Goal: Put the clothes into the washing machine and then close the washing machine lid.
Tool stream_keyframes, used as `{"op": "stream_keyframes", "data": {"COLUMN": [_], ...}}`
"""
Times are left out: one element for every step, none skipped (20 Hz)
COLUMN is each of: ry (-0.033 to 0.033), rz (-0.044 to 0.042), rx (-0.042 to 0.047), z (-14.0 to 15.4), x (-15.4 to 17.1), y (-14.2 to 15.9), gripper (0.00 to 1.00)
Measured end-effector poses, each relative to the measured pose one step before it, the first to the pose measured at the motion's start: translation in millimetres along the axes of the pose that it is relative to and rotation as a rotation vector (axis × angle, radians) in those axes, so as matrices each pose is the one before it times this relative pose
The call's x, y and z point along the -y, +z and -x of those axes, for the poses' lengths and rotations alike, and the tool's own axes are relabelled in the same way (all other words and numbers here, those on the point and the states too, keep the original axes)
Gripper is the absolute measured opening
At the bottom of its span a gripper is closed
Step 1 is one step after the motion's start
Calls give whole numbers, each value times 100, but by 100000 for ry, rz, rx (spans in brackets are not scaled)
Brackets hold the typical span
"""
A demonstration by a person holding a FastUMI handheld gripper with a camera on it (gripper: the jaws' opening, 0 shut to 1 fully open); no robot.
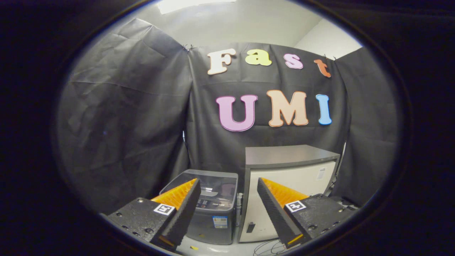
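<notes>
Gripper view, gripper (227, 193): its two fingers stand wide apart in the lower middle of the frame, with nothing between them — it holds nothing.

Gripper view, washing machine: a small grey top-loading washing machine (213, 213) with a dark translucent lid (213, 185) sits on the floor in the lower centre, beyond the fingers and partly behind the left one. The lid looks to lie flat and closed over the top, though the left finger covers its near corner.

Gripper view, clothes: I can pick out no garment near the machine or between the fingers; whether any lie under the dark lid cannot be told.

Gripper view, neighbour: a squat white cabinet with a grey flat top (289, 177) stands just beside the machine, in the lower right, behind the right finger.

Progress: the lid lies as the task wants it at the end. That fits two stages — clothes already inside and the lid shut again, or a shut machine with the clothes somewhere out of sight. This frame does not settle which.

Machine relative to gripper: ahead of and below the fingers, well apart from them, a little toward the left finger.
</notes>
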State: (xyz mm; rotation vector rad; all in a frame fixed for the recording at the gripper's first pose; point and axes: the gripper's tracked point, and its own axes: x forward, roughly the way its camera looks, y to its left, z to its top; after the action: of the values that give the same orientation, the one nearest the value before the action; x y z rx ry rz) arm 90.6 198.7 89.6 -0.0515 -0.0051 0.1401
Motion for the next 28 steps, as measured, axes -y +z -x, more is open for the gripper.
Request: {"op": "stream_keyframes", "data": {"ry": [-970, -1424, -214, 945, 4, -901, -661, -1292, -663, -840, -174, 534, 1101, 834, -301, -716, -860, -293, -275, 61, -28, -6, -59, -32, 468, 37, 111, 230], "rz": [-594, -1871, -2086, -1168, -1536, -1453, -1000, -231, 363, 843, 315, 11, -317, 253, 735, 1060, 866, 303, -143, -222, -63, 223, 462, 610, 623, 552, 288, -57], "rx": [1442, 2587, 2143, 2033, 1822, 1650, 803, 250, 825, 725, 150, -428, -36, -237, 191, -71, -221, -292, -274, -530, -392, -336, -380, 101, 342, 604, 622, 375], "z": [573, 467, 225, 345, 259, 284, 361, 354, 209, 125, 23, 72, -88, 96, 46, 83, -93, 15, -399, -272, -268, 7, -119, -51, -162, 43, -134, 130], "x": [754, 719, 370, 72, 152, 508, 938, 691, 536, 306, 94, -65, -328, -284, 108, 176, 110, -5, -101, -135, 55, -135, -158, -230, -313, -244, -193, -156], "y": [707, 928, 732, 622, 681, 539, -95, -210, -304, 2, -220, -229, -306, -174, -45, -111, -323, -224, -435, -339, -318, -58, -274, -79, -64, 144, -44, 117], "gripper": [97, 97, 97, 97, 97, 97, 97, 97, 97, 97, 97, 97, 97, 97, 97, 97, 97, 97, 97, 97, 97, 97, 97, 97, 97, 97, 97, 97]}}
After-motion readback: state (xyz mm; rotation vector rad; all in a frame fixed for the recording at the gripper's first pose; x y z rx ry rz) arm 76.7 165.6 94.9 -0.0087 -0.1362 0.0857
